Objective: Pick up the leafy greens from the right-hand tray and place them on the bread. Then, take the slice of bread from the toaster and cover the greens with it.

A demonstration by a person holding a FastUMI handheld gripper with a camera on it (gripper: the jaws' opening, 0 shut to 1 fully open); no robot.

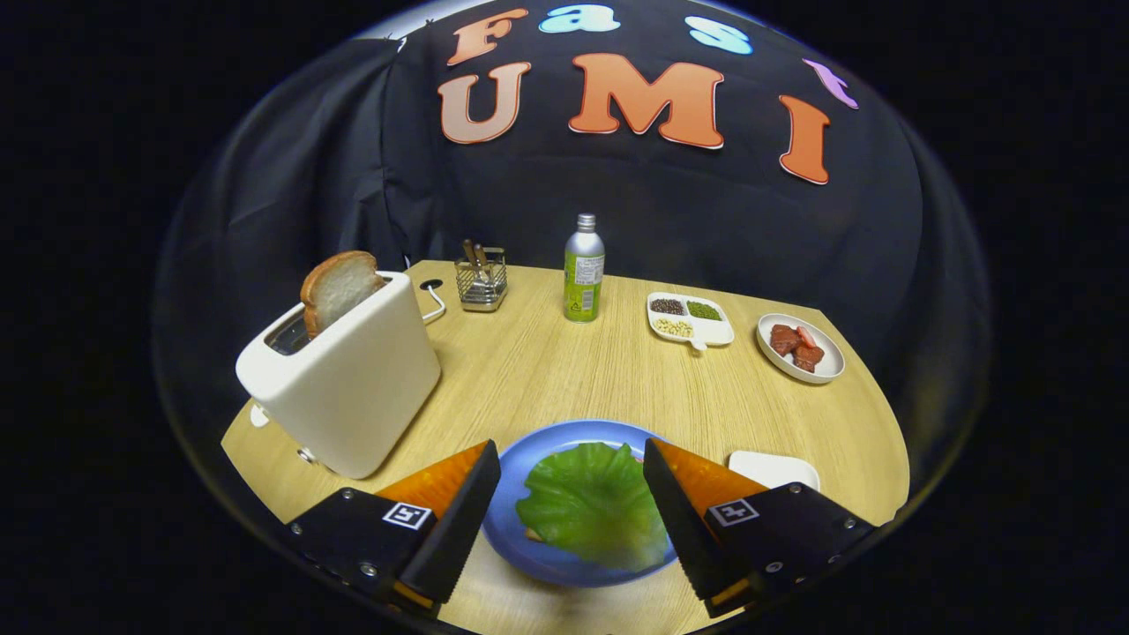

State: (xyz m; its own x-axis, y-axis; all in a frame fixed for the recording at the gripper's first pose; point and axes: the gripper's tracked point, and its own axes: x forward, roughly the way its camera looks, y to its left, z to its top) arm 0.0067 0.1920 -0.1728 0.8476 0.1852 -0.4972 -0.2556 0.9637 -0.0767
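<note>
Leafy green lettuce is lying on the round blue plate at lower centre, between my fingers, which I am holding spread wide, gripping nothing. Browned bread slice is standing in the cream toaster at left on the wooden tabletop.

A light wooden table stands before a wrinkled black cloth wall, dimly lit.
</note>
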